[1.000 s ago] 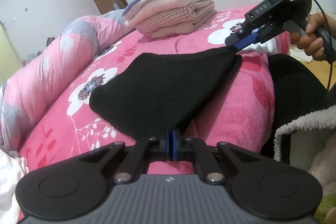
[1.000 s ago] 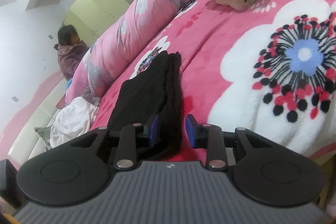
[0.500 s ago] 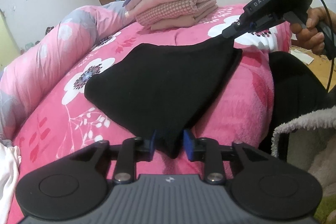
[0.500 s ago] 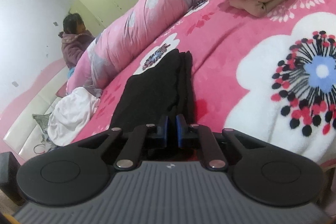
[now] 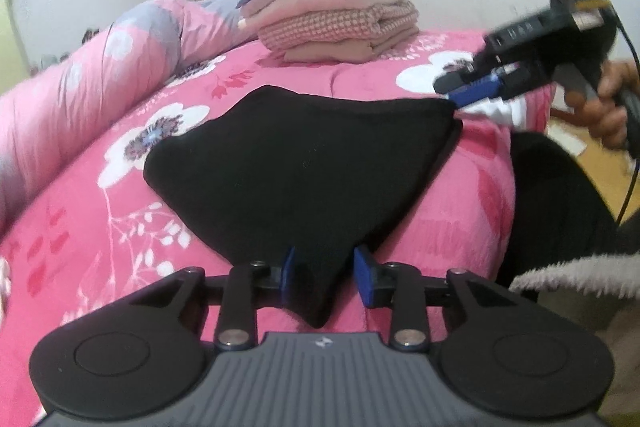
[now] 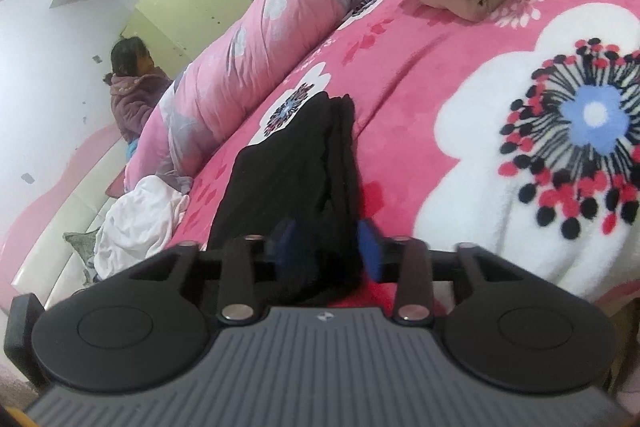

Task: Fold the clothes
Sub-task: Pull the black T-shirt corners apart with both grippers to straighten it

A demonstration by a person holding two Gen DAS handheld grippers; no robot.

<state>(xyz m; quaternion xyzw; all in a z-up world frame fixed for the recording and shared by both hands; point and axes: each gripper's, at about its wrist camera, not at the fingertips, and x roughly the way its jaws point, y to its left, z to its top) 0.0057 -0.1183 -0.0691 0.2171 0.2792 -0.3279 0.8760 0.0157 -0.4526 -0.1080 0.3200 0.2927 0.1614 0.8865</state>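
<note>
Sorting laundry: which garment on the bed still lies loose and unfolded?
The crumpled white garment at the bed's far edge; the black garment lies flat, the pink stack folded.

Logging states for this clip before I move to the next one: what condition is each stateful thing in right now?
Left hand-held gripper: open, fingers either side of the garment's near corner.
Right hand-held gripper: open, straddling the garment's other end.
Black garment: folded, lying on the bed, corners not clamped.
Stack of clothes: folded, piled on the blanket.
White cloth: crumpled, unfolded.
Pink quilt: rolled along the far side.
</note>
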